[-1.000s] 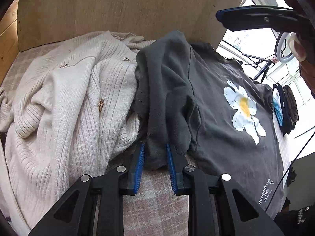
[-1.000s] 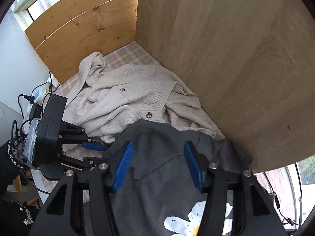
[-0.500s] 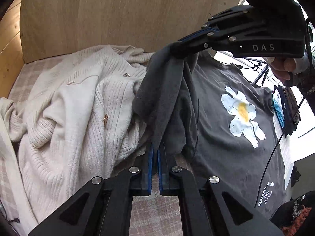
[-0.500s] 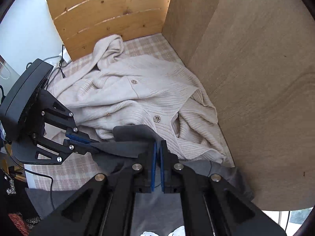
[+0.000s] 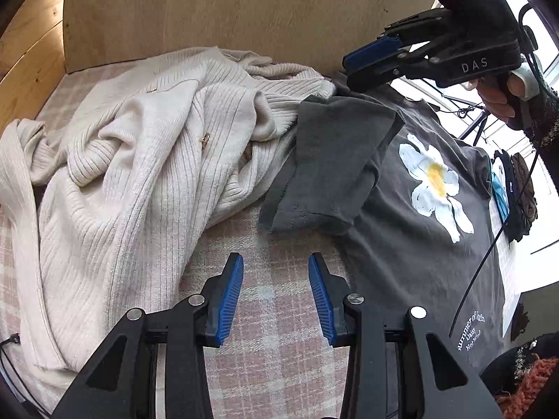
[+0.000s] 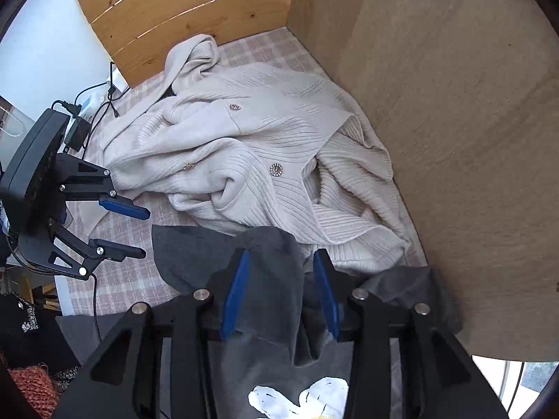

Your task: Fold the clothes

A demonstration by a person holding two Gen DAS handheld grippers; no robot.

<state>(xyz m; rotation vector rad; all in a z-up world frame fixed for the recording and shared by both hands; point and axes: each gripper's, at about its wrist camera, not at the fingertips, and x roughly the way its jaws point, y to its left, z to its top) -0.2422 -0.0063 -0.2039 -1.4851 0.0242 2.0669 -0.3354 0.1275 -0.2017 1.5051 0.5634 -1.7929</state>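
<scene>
A dark grey T-shirt (image 5: 412, 230) with a white daisy print lies on the pink checked cover, its left sleeve (image 5: 335, 160) folded in over the chest. My left gripper (image 5: 275, 272) is open and empty, just short of that sleeve's hem. My right gripper (image 6: 281, 272) is open above the shirt's shoulder (image 6: 265, 279), with grey cloth bunched loosely between the jaws. It shows in the left wrist view (image 5: 374, 59) above the collar; my left gripper shows in the right wrist view (image 6: 132, 230).
A crumpled cream ribbed cardigan (image 5: 132, 160) lies left of the T-shirt, touching it. Wooden panels (image 6: 454, 104) wall in the back and right side. Cables and a power strip (image 6: 87, 108) sit beyond the left edge. Dark items (image 5: 517, 192) lie far right.
Both grippers were shut on the grey sleeve half a second ago, holding it up. Both have opened; the sleeve now lies folded on the shirt and my left gripper has drawn back.
</scene>
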